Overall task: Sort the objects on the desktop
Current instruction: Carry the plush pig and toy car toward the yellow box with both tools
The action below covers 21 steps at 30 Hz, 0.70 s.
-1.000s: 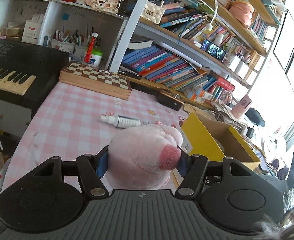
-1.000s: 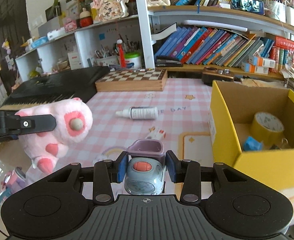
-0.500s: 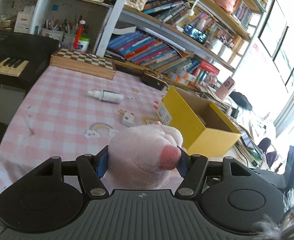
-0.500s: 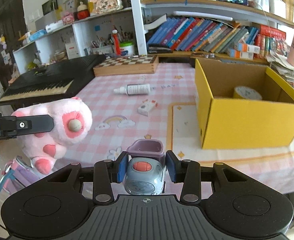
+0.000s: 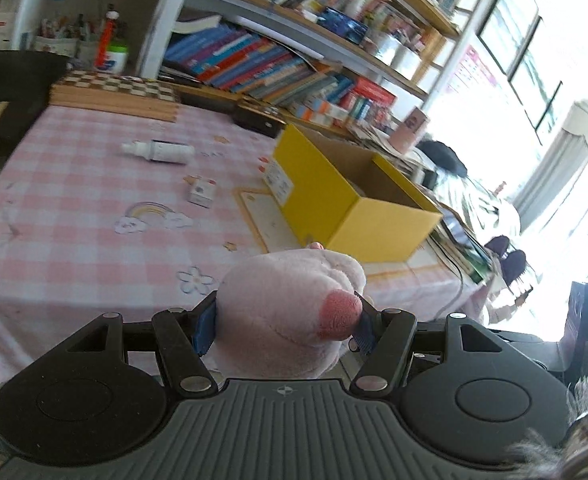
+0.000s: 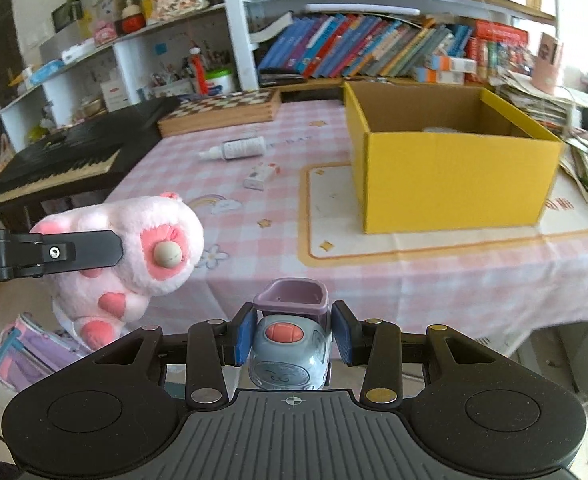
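1. Bookshelves (image 6: pixel 374 48) behind, black keyboard (image 6: pixel 66 156) at left.
2. Pink checked tablecloth (image 6: pixel 254 208) holds chessboard (image 6: pixel 222 110), white bottle (image 6: pixel 238 148), small carton (image 6: pixel 260 174).
3. Yellow box (image 6: pixel 450 176) open, well ahead.
4. Left gripper (image 5: pixel 284 322) clamps pink plush (image 5: pixel 286 312), off table edge.
5. Right gripper (image 6: pixel 292 340) clamps toy car (image 6: pixel 290 344).
6. Advice: clear box rim, release above opening, one hand first.

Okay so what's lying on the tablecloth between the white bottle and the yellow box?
In the right wrist view, a small white carton lies between the white bottle and the yellow box; otherwise bare pink checked tablecloth.
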Motion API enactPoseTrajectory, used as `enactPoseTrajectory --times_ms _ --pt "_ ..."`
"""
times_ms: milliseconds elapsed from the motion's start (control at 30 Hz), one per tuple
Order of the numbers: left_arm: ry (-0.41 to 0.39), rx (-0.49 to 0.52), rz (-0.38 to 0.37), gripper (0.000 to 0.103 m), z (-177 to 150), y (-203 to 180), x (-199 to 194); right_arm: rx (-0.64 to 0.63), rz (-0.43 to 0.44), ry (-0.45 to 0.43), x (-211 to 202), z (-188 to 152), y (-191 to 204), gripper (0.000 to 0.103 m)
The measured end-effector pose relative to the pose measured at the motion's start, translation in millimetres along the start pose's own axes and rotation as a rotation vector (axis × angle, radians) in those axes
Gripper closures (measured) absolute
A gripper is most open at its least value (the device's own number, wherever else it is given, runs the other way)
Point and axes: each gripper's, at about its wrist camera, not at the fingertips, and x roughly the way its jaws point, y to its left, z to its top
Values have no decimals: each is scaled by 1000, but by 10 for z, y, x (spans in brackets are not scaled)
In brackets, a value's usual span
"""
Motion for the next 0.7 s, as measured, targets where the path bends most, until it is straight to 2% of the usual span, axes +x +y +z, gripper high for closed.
enactPoseTrajectory --times_ms 533,700 --pt "112 121 -189 41 15 -437 455 136 -171 -10 -281 -152 -421 63" --pt "126 149 -227 41 15 -596 563 168 -200 -15 -331 -172 -565 63"
